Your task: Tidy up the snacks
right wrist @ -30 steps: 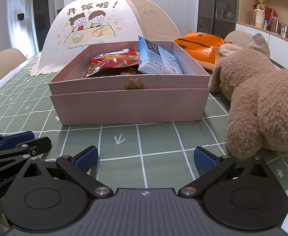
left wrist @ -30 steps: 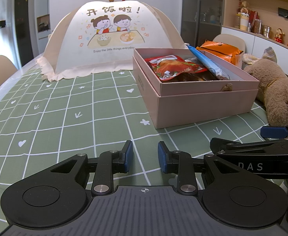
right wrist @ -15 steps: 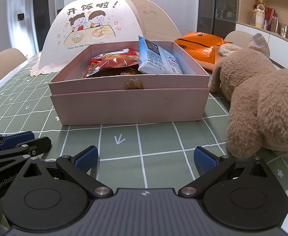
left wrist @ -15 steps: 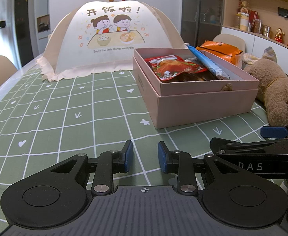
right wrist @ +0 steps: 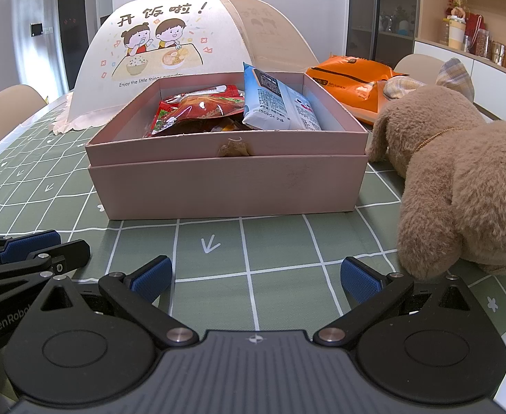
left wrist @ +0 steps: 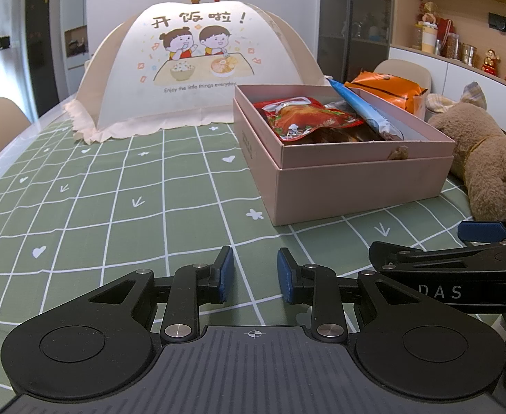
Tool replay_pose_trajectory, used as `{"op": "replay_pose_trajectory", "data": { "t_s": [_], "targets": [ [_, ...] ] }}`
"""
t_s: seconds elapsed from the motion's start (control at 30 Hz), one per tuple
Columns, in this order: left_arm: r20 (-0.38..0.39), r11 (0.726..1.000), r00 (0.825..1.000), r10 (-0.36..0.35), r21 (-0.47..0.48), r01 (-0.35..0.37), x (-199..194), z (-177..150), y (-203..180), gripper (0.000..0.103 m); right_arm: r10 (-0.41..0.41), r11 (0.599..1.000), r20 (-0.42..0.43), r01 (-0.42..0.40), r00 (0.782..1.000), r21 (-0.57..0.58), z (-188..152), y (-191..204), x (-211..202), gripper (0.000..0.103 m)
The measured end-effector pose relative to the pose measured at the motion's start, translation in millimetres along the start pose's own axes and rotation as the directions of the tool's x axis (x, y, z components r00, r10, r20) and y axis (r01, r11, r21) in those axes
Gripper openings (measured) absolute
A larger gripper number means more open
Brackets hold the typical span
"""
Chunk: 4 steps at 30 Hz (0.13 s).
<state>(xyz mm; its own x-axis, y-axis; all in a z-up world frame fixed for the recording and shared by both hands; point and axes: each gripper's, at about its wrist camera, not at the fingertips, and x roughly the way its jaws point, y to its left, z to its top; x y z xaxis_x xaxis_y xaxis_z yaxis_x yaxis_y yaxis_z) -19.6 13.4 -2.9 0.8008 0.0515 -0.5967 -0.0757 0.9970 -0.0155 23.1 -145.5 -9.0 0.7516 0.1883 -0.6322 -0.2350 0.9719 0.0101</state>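
Both empty, the left hand-held gripper [left wrist: 255,273] narrowly parted and the right hand-held gripper [right wrist: 256,278] spread wide hover over the tabletop [left wrist: 122,207] facing the pink box [right wrist: 225,186], where the snacks [right wrist: 197,112] lie, apparently because packing is nearly finished.

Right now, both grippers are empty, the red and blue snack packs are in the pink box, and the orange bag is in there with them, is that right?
Not quite: the orange bag is not in the pink box; the right wrist view shows it lying on the table behind the box. The red pack and blue pack are inside, and the left gripper and right gripper are empty.
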Motion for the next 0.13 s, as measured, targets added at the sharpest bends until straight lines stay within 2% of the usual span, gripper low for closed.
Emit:
{"op": "replay_pose_trajectory", "data": {
  "t_s": [0.13],
  "targets": [
    [0.0, 1.0, 1.0, 0.003, 0.003, -0.003, -0.1, 0.1, -0.7, 0.032, 0.0, 1.0, 0.0, 0.0, 1.0, 0.0, 0.0, 0.1, 0.0, 0.103]
  ]
}}
